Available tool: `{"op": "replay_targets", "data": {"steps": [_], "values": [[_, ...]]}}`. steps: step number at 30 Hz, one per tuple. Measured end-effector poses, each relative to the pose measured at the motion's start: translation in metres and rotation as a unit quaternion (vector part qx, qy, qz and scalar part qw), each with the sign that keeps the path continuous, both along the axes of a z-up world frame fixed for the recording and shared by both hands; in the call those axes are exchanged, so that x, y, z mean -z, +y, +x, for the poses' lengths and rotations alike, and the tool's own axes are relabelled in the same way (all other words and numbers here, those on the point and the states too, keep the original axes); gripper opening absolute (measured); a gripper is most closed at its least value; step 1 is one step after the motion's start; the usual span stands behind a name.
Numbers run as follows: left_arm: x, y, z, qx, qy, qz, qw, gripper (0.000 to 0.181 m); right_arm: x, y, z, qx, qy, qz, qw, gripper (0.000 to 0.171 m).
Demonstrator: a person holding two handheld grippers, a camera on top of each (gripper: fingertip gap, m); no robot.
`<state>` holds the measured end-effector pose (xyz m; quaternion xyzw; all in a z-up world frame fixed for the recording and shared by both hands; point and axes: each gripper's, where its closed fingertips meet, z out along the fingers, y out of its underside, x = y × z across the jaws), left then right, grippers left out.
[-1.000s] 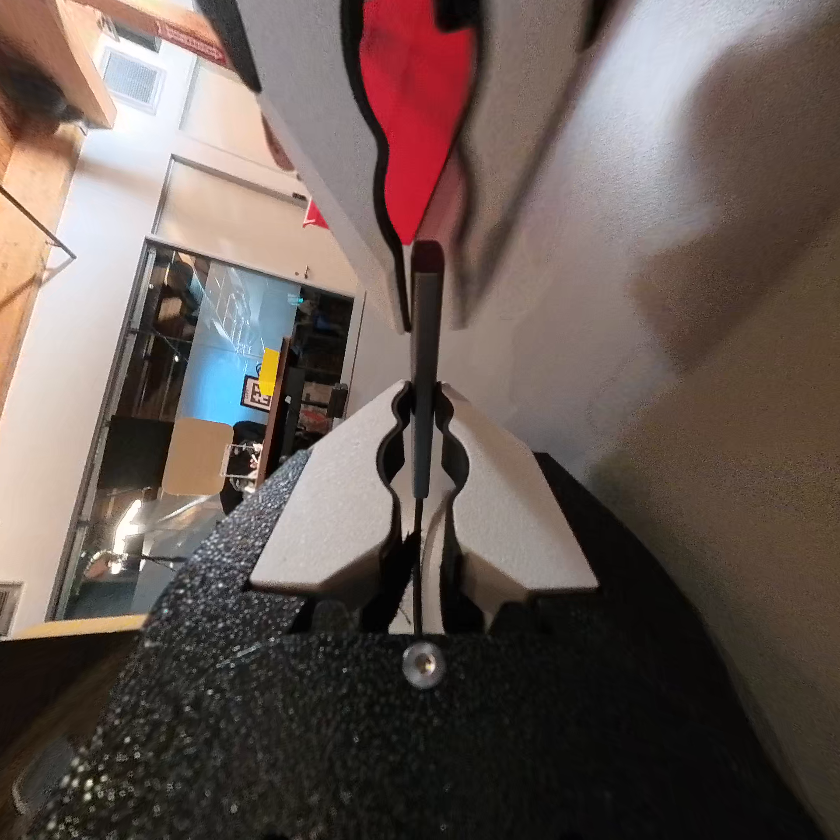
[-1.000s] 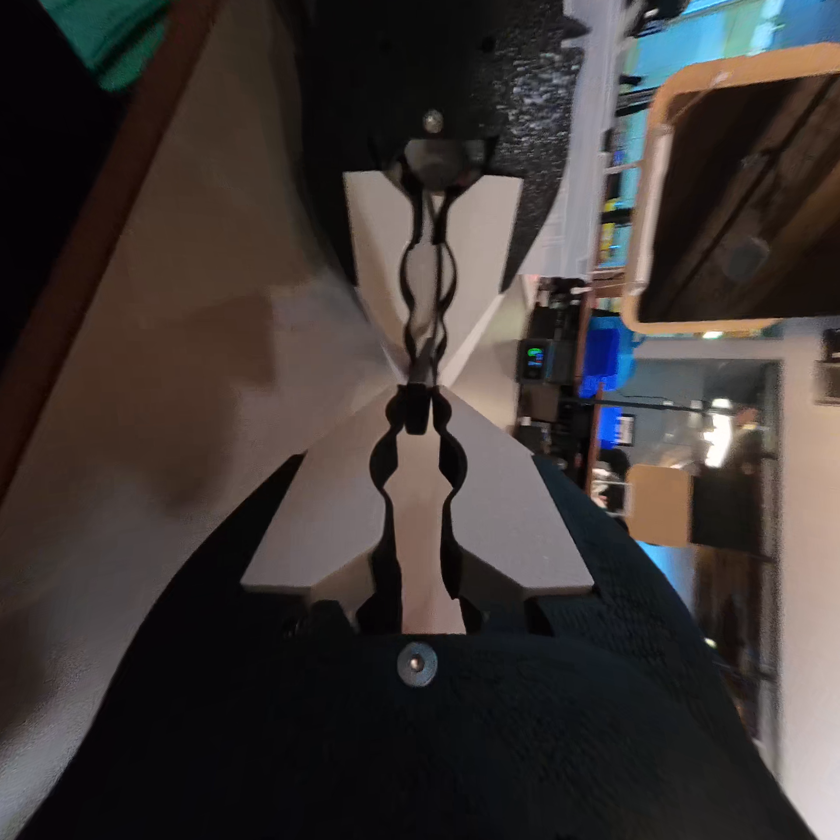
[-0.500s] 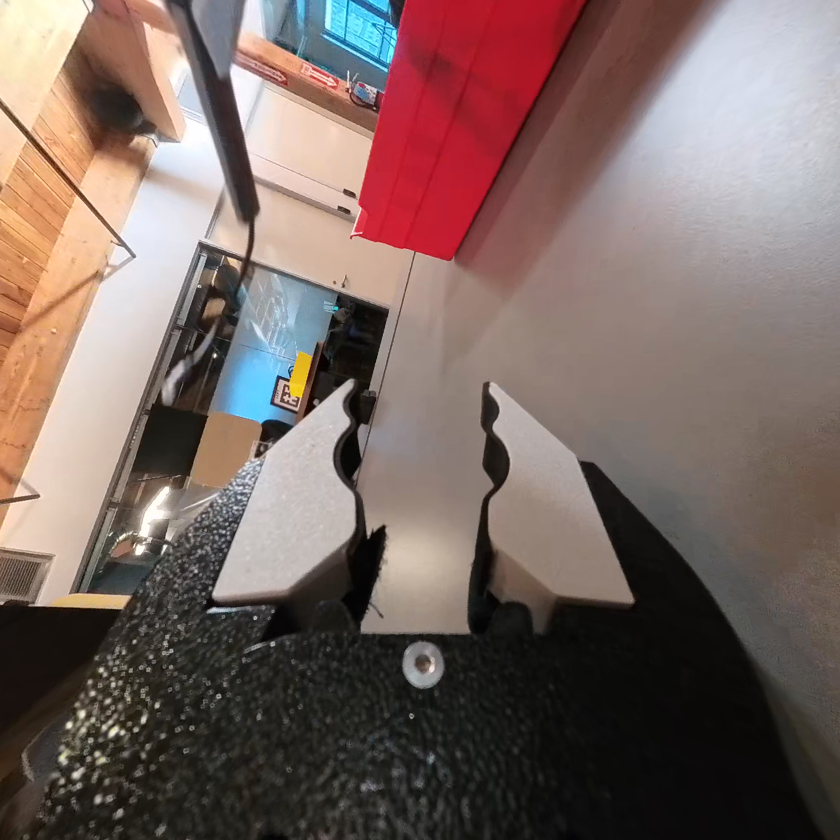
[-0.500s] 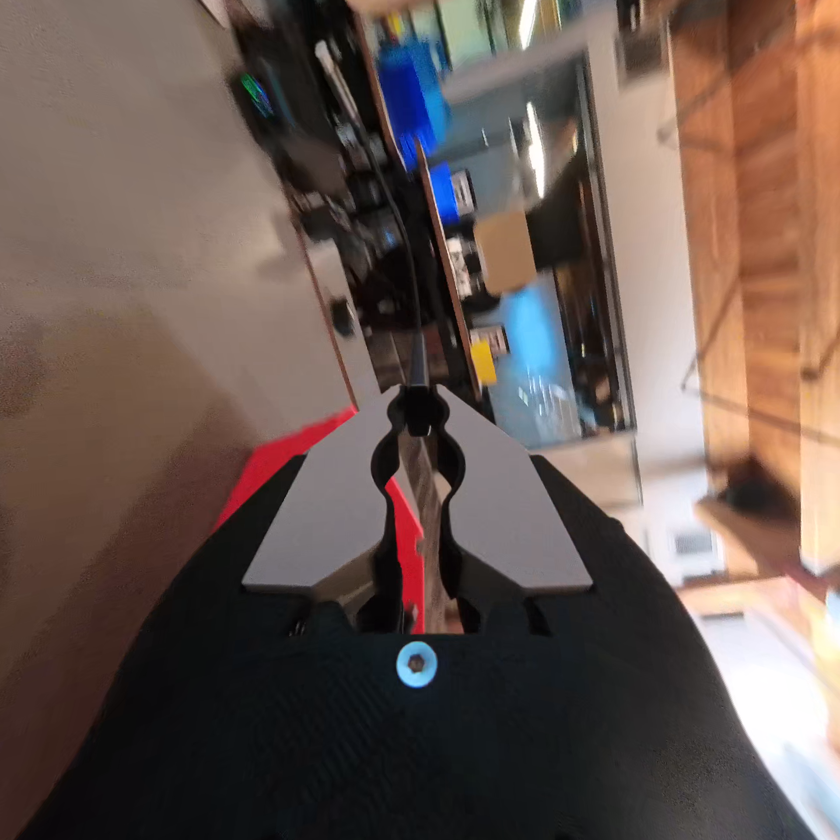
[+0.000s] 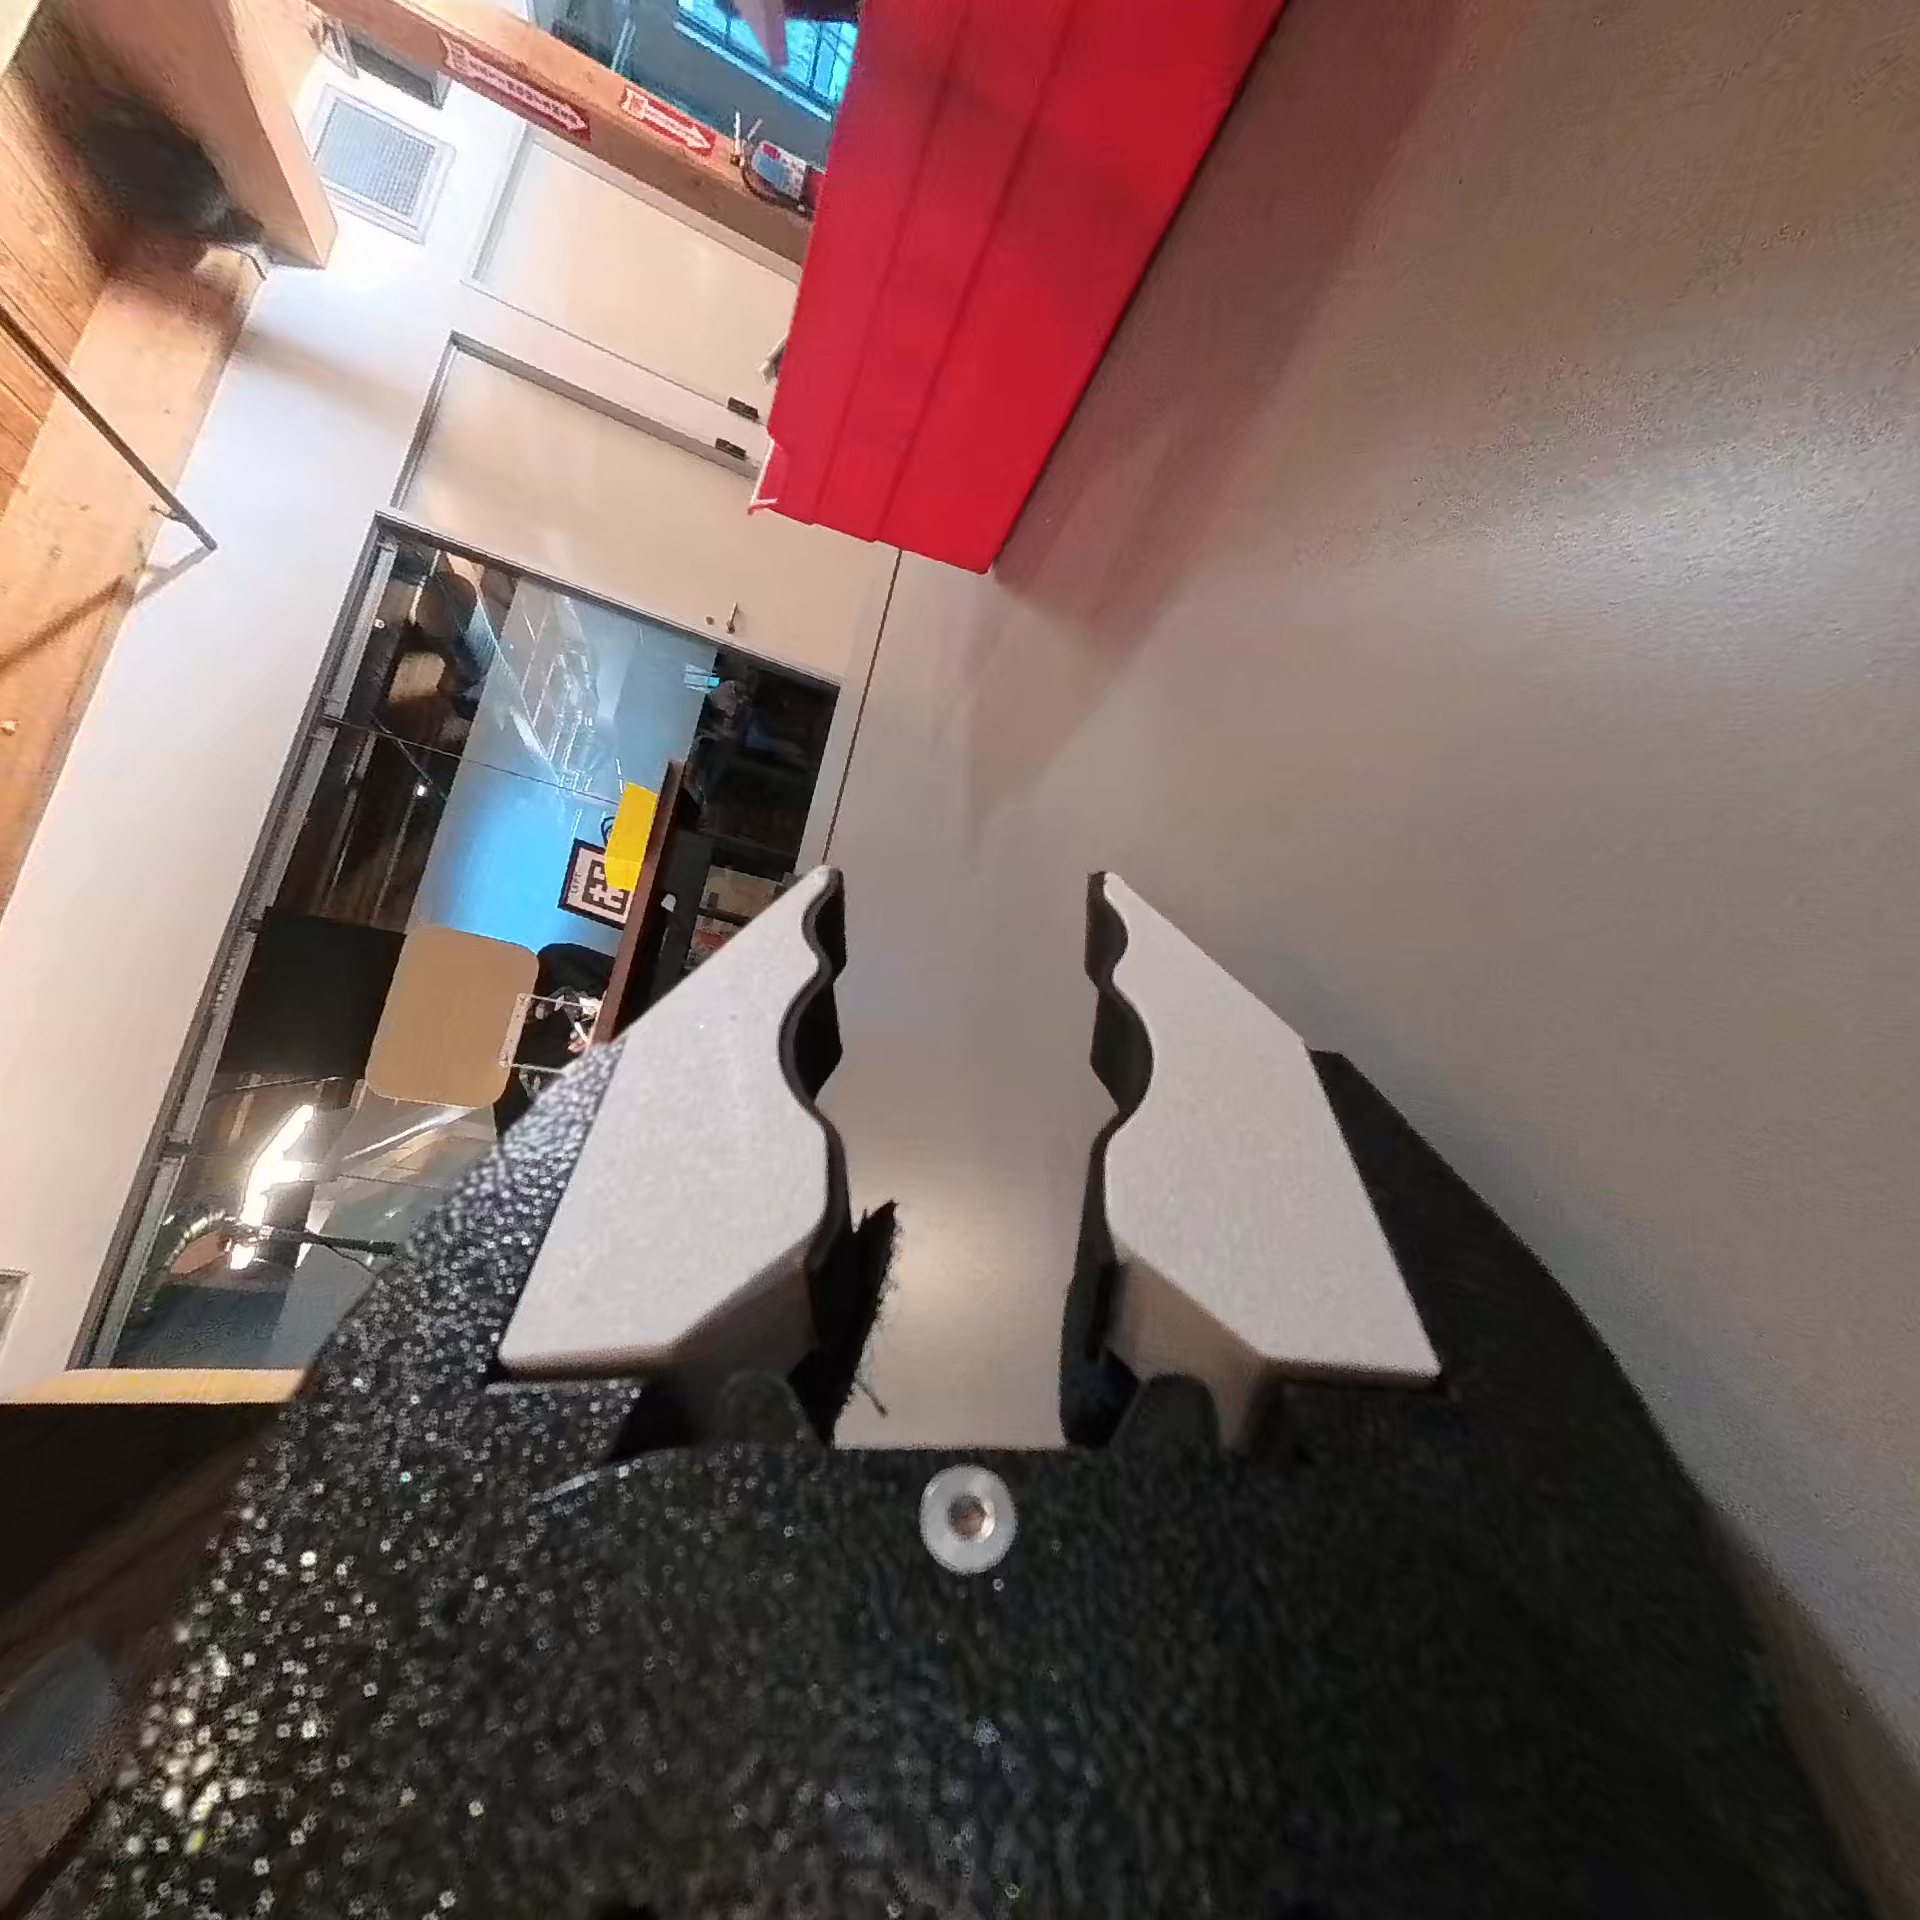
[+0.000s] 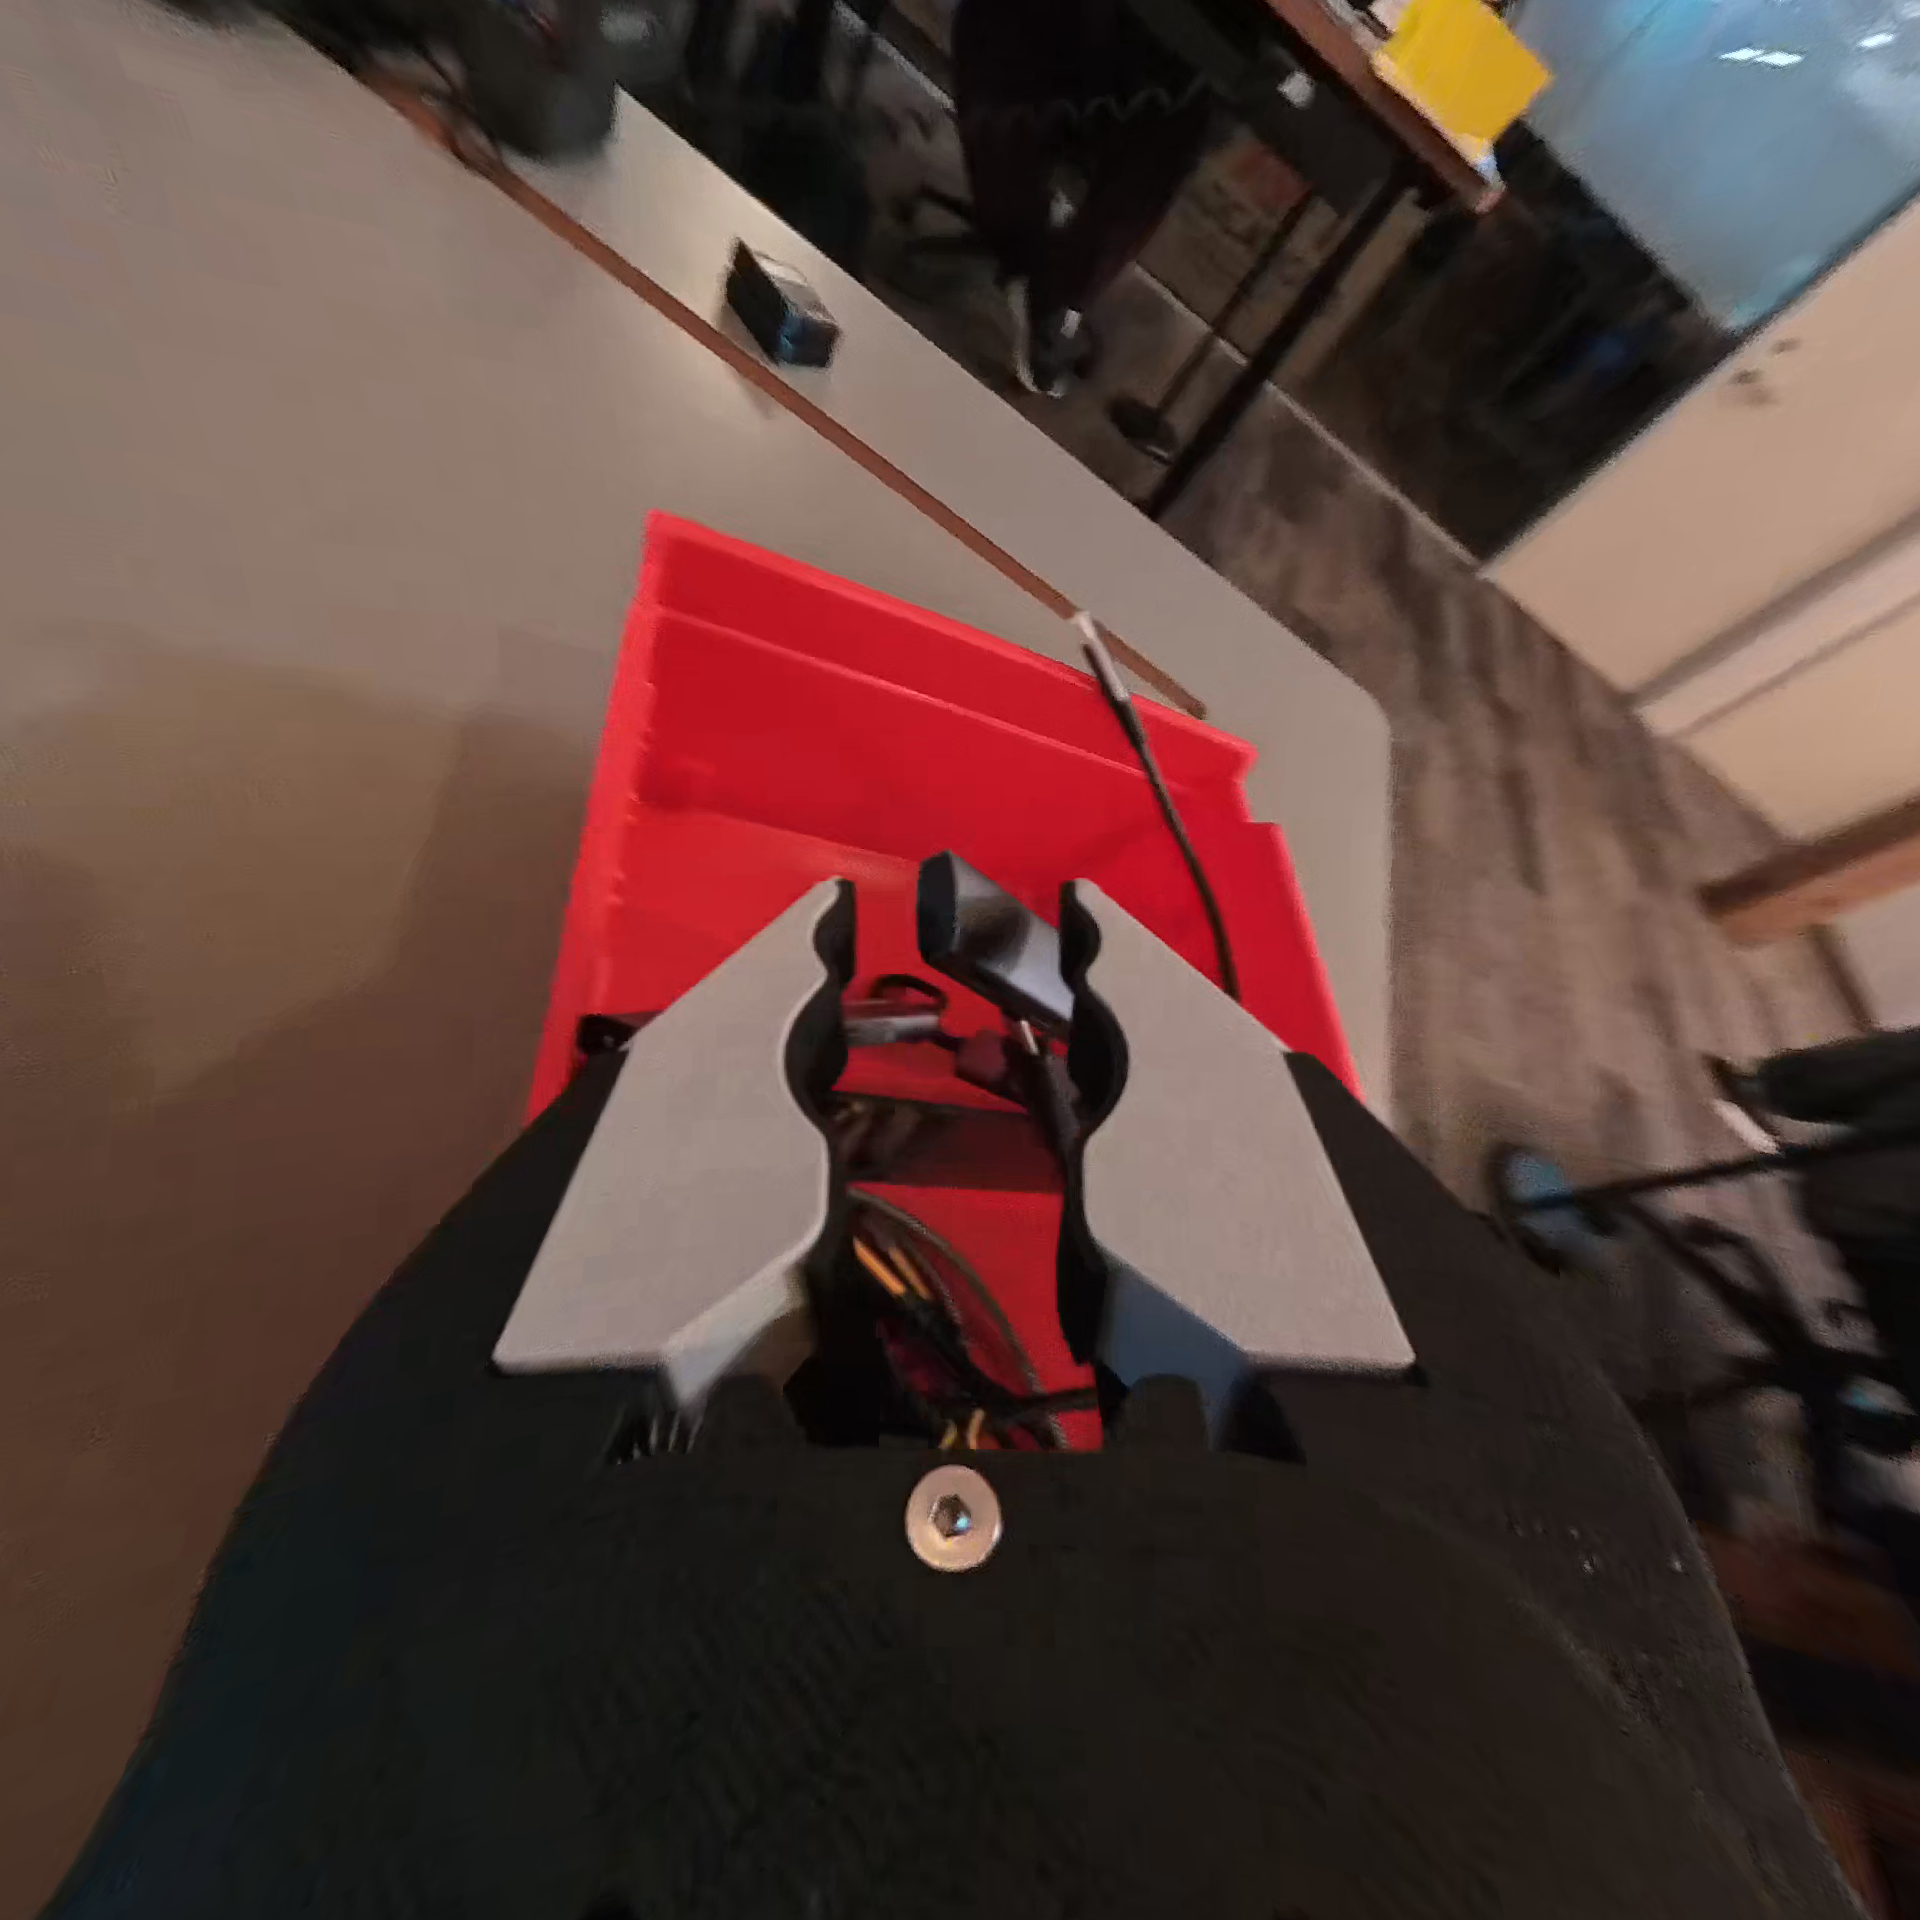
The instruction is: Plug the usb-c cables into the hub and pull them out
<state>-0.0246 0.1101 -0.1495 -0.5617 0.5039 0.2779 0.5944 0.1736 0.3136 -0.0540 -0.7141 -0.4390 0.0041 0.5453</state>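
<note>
Hub (image 6: pixel 992 951), grey, lying tilted in the red bin (image 6: pixel 883 727) on the tabletop (image 6: pixel 260 520), between the spread fingers of the right hand-held gripper (image 6: pixel 954 904), left hand-held gripper (image 5: pixel 961 899) wide open, empty, over bare tabletop, a black cable (image 6: pixel 1174 800) trailing across the bin.

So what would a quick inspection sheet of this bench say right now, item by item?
Surface: grey table, smooth.
Job's things: grey hub tilted over the red bin, between the fingers of the right tongs; contact unclear.
Clutter: small black box farther along the table.
Grippers: left tongs open, empty; right tongs open.
Cables: black cable arcs over the bin; tangled wires inside it.
Surroundings: glass wall, carpeted floor.
</note>
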Motion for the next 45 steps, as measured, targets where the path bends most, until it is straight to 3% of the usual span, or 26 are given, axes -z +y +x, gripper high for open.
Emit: {"op": "replay_targets", "data": {"steps": [2,6,10,13,15,18,21,25,27,30,34,37,42,45], "values": [[0.000,0.000,-0.001,-0.001,-0.001,-0.001,1.000,0.046,-0.001,-0.005,-0.005,-0.023,0.025,-0.026,0.999,0.055],[-0.001,0.000,-0.003,-0.008,-0.002,-0.001,1.000,0.046,-0.024,-0.011,0.008,-0.040,0.053,-0.021,0.998,0.072],[-0.003,0.000,-0.007,-0.019,-0.008,0.001,1.000,0.047,-0.061,-0.011,0.051,-0.018,0.099,0.013,0.995,0.078],[-0.010,0.003,-0.016,-0.046,-0.021,0.013,0.999,0.046,-0.071,0.001,0.104,0.045,0.117,0.028,0.992,0.077],[-0.026,0.008,-0.037,-0.107,-0.028,0.029,0.993,0.048,-0.062,0.012,0.144,0.101,0.106,0.019,0.989,0.078],[-0.077,0.006,-0.076,-0.214,-0.070,0.056,0.973,0.060,-0.025,0.017,0.179,0.128,0.089,-0.058,0.986,0.081],[-0.119,-0.007,-0.108,-0.265,-0.178,0.037,0.947,0.075,0.009,0.014,0.186,0.107,0.086,-0.137,0.981,0.083],[-0.137,-0.025,-0.158,-0.341,-0.237,0.007,0.910,0.087,0.012,0.013,0.170,0.075,0.083,-0.133,0.985,0.077],[-0.130,-0.036,-0.184,-0.396,-0.228,-0.023,0.889,0.084,0.005,0.013,0.151,0.052,0.092,-0.123,0.987,0.066],[-0.107,-0.054,-0.214,-0.465,-0.227,-0.097,0.850,0.088,0.009,0.012,0.134,0.047,0.086,-0.140,0.985,0.065],[-0.079,-0.073,-0.237,-0.498,-0.270,-0.175,0.805,0.090,0.036,0.022,0.157,0.111,0.006,-0.154,0.982,0.073],[-0.056,-0.089,-0.250,-0.519,-0.294,-0.236,0.767,0.093,0.049,0.028,0.170,0.134,0.006,-0.172,0.976,0.074],[-0.017,-0.104,-0.249,-0.523,-0.306,-0.334,0.722,0.081,0.062,0.035,0.192,0.182,-0.015,-0.177,0.967,0.066],[-0.013,-0.102,-0.241,-0.504,-0.305,-0.355,0.726,0.056,0.080,0.036,0.199,0.186,-0.018,-0.203,0.961,0.055]]}}
